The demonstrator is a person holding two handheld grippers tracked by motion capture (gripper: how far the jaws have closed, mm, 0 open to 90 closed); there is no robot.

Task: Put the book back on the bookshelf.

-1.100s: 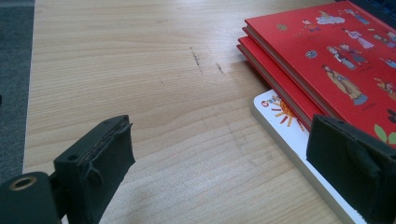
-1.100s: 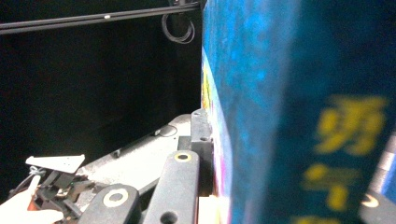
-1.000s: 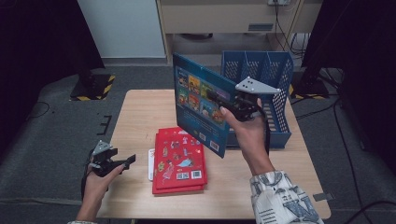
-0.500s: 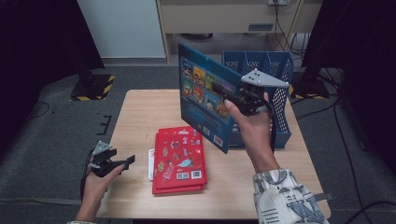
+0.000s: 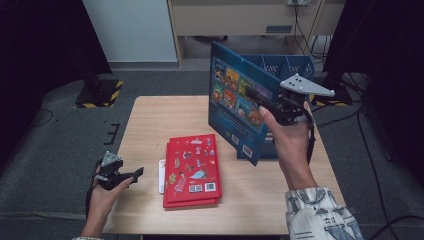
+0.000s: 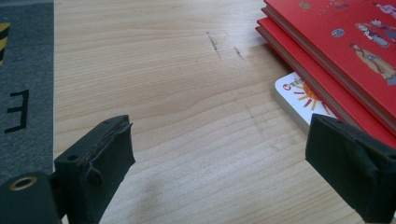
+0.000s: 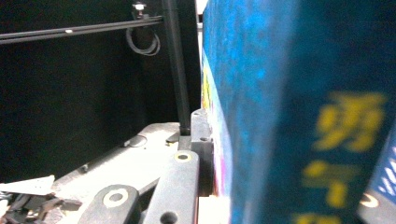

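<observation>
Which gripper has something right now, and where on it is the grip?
The right gripper is shut on the blue book, clamped at its right edge. The left gripper is open, holding nothing.

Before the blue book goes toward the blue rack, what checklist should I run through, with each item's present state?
1. Right gripper shut on the blue book: ok; the right gripper view shows a jaw flat against the cover.
2. Book lifted off the table: ok, held upright in the air.
3. Blue rack standing upright behind the book: ok.
4. Free slot in the rack: cannot tell, the book hides most of it.
5. Left gripper out of the way: ok, open over the table's near left corner.
6. Red books lying flat, stacked: ok.
</observation>
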